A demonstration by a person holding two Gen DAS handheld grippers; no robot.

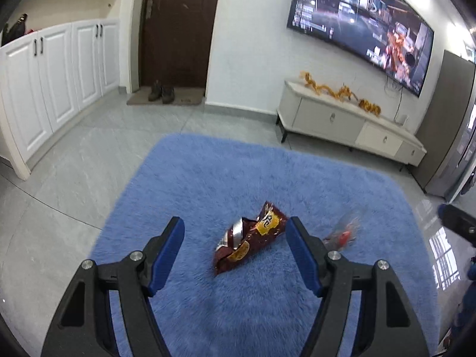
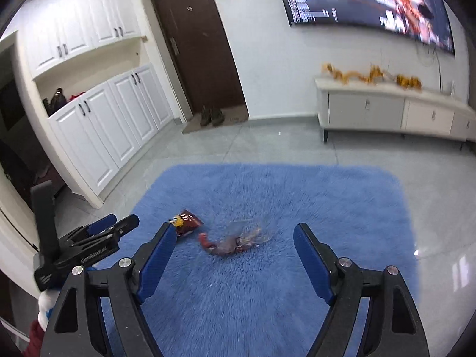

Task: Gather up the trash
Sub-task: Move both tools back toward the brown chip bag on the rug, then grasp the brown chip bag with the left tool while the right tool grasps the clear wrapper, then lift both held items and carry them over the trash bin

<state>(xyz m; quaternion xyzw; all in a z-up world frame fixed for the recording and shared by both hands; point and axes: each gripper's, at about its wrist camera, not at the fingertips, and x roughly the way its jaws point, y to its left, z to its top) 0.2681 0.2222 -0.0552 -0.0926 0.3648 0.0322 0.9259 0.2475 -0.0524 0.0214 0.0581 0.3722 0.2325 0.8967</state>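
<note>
Chip bag (image 1: 250, 238): crumpled maroon foil, yellow print, silver inner face showing at the torn end. Lies flat on the rug (image 1: 208, 178), roughly mid-rug toward the near edge. Second trash item just beside it: clear crinkly wrapper (image 2: 235, 239) with red bits, motion-blurred, shape hard to read. The two are close; can't tell if touching.

Rug is shaggy blue pile, rounded corners, on glossy grey floor tiles (image 1: 74, 163).

Left gripper (image 1: 235, 235): released, jaws spread wide, blue-padded fingers (image 1: 168, 253) either side of the bag as seen in the left view, above the rug, nothing held. It also shows at the left edge of the right view.

Right gripper (image 2: 235, 244): also released, jaws wide, wrapper framed between the pads, bag just past the left pad. Not touching either item.

Background: white panelled cabinets (image 1: 59, 68), dark wood door (image 1: 178, 26), shoes (image 1: 160, 91) on a mat, low white TV stand (image 1: 342, 119) with an orange garland, wall TV (image 1: 363, 26) on.
</note>
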